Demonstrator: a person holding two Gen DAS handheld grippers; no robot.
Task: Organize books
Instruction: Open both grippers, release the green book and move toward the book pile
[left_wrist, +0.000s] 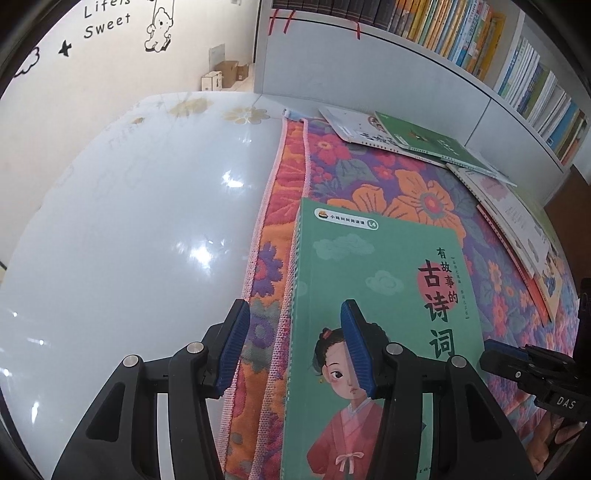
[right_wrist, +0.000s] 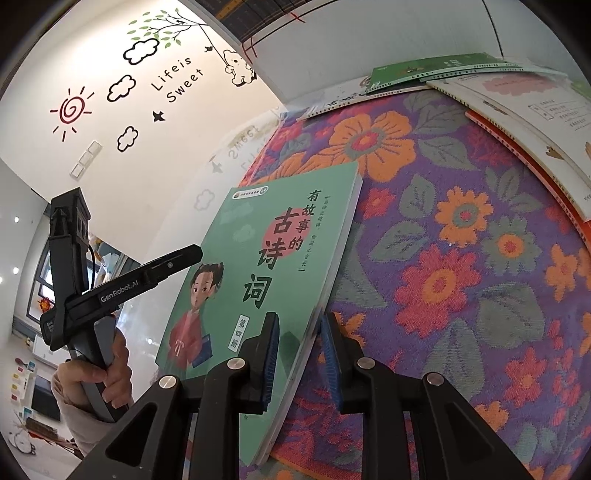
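Note:
A teal book with a girl on its cover (left_wrist: 380, 295) (right_wrist: 258, 273) is tilted up off the floral cloth (left_wrist: 369, 177). My right gripper (right_wrist: 299, 365) straddles its lower right edge, one pad on the cover and one behind it, and seems shut on it. My left gripper (left_wrist: 295, 347) is open around the book's left spine edge, with its right pad over the cover and its left pad apart from it. More books lie at the cloth's far side: a green one (left_wrist: 432, 142) (right_wrist: 436, 68) and white and orange ones (left_wrist: 517, 225) (right_wrist: 524, 118).
A glossy white table top (left_wrist: 129, 229) lies left of the cloth. A white bookshelf (left_wrist: 369, 62) full of upright books stands behind the table. Cardboard boxes (left_wrist: 225, 74) sit by the far wall. The left gripper and the hand holding it show in the right wrist view (right_wrist: 92, 295).

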